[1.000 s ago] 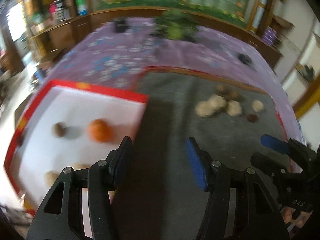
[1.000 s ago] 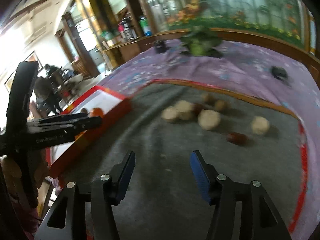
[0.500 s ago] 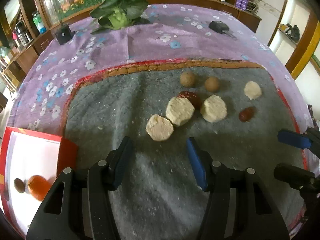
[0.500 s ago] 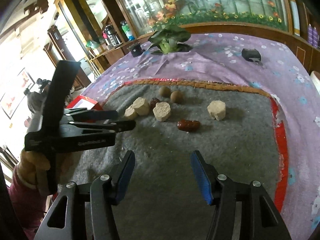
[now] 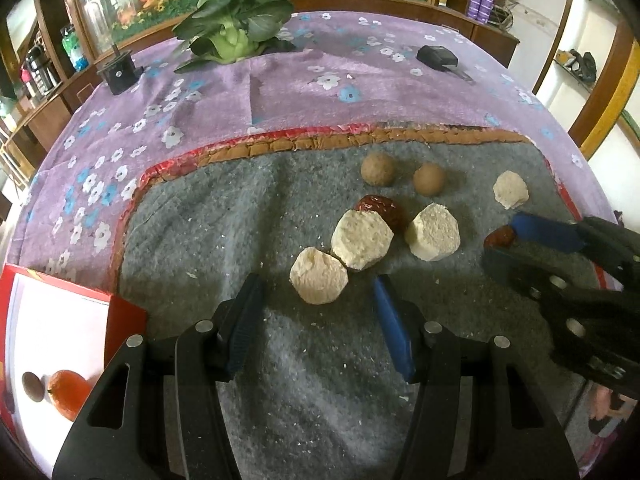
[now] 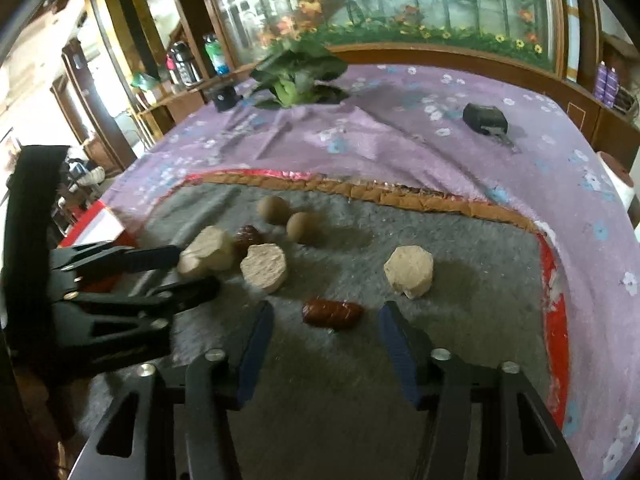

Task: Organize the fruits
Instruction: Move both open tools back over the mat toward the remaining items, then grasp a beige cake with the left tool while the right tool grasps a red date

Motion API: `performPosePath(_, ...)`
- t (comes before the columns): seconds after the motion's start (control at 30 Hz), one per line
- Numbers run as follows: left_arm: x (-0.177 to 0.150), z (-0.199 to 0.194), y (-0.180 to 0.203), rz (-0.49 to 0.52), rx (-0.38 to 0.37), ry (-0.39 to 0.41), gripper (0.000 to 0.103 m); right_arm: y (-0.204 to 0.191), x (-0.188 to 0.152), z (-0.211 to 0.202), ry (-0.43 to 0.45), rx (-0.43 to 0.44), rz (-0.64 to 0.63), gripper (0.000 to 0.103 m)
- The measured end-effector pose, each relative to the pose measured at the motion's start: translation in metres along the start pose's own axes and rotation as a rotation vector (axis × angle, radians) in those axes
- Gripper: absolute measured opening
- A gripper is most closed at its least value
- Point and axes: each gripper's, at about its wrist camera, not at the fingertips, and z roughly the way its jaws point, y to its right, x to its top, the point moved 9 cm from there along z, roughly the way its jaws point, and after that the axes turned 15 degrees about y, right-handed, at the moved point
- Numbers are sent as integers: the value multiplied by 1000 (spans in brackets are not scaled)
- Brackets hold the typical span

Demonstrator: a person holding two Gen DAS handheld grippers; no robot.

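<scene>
Both jaws gape empty: the left gripper (image 5: 316, 312) lines up on the nearest pale chunk (image 5: 318, 277) while the right gripper (image 6: 326, 338) frames the red date (image 6: 333, 312), each seemingly bound for the red tray (image 5: 128, 312)

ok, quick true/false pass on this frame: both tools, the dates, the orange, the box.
1. The left tool is open and empty. True.
2. The right tool is shut on a red date. False: it is open, with the date lying on the grey mat just ahead of its fingers.
3. The orange lies in the red-rimmed box. True.
4. Both red dates are already in the box. False: the second date also lies on the mat, among the pale chunks.
</scene>
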Motion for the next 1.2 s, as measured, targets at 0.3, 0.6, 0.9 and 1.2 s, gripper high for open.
performPosePath(0.3,-1,-6,6,39,-8,19,27,5,-5,-18,12,5,-20,33)
performPosePath(0.6,-8,-39,-3,-17,-2,39,27,-10,-8,-46,32,56,-22,33)
performPosePath(0.9,-16,-75,-20,-44,78,80,27,-46,-21,-50,13,106,-55,33)
performPosePath(1.2,-30,-98,-41,-79,105,94,27,-98,-27,-51,-4,179,-118,33)
